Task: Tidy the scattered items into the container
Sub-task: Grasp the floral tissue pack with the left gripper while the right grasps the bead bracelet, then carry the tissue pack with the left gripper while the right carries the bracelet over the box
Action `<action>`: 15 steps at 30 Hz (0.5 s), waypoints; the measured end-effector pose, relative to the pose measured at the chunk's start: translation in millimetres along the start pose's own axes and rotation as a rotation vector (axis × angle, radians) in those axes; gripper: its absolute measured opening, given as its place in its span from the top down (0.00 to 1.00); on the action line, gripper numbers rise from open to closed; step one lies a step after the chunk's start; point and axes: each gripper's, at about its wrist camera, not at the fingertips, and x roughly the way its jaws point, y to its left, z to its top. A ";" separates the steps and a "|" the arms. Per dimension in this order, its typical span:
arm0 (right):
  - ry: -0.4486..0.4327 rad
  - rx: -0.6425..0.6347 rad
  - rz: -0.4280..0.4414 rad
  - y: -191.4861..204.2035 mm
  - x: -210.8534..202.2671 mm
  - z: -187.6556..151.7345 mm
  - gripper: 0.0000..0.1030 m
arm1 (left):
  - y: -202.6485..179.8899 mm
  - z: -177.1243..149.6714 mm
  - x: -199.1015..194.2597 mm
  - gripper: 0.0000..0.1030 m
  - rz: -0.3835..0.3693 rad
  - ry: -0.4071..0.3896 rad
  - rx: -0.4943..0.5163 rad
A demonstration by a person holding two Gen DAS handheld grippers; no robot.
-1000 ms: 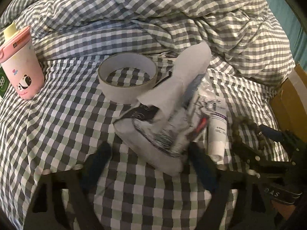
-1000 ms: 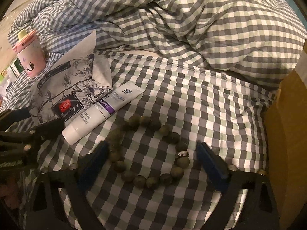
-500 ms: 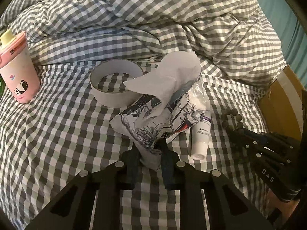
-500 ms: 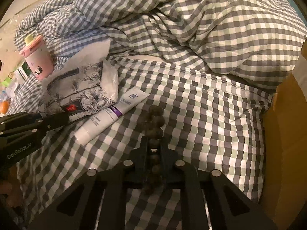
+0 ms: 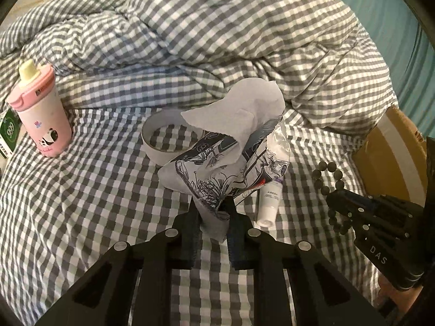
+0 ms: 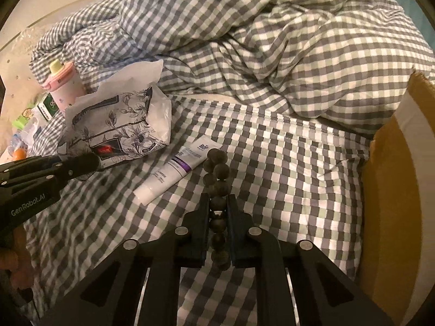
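The left gripper [image 5: 213,209] was drawn narrow, its two fingers pinched on the lower corner of the tissue pack [image 5: 217,174], a soft packet printed with dark flowers. The pack hung lifted off the bed [image 5: 81,203], and a white tissue [image 5: 242,111] stuck up out of its top. Seen from the right wrist camera, the same pack [image 6: 119,130] sat tilted at the tip of the left gripper [image 6: 89,160], clear of the checked cover.

The right gripper [image 6: 218,209] was also nearly closed, clamped on the bead bracelet [image 6: 217,187]. The dark beads ran in a line between the fingers, some sticking out ahead of the tips and some hanging behind them. In the left wrist view the bracelet [image 5: 327,171] looped out from the right gripper [image 5: 337,203] above the bed.

A white cream tube [image 6: 176,171] lay flat on the bed just beside the bracelet and near the pack; in the left view its cap end [image 5: 267,206] showed just under the pack's edge. A roll of tape [image 5: 168,141] lay behind the pack, partly hidden by it. A pink panda cup [image 5: 40,116] stood upright at the far left, with a green box [image 5: 8,135] touching its side. The cardboard box [image 6: 394,190] stood at the right edge of the bed, near the right gripper. A crumpled checked duvet [image 6: 272,40] was heaped across the back.
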 end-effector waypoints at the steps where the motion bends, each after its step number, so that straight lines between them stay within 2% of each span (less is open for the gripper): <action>1: -0.006 0.001 0.000 0.5 -4.5 0.5 0.89 | -0.5 0.7 -4.1 0.84 0.001 -0.006 0.000; 15: -0.107 -0.003 -0.010 16.6 -77.7 9.2 0.89 | -2.1 11.9 -81.7 0.84 0.021 -0.122 -0.019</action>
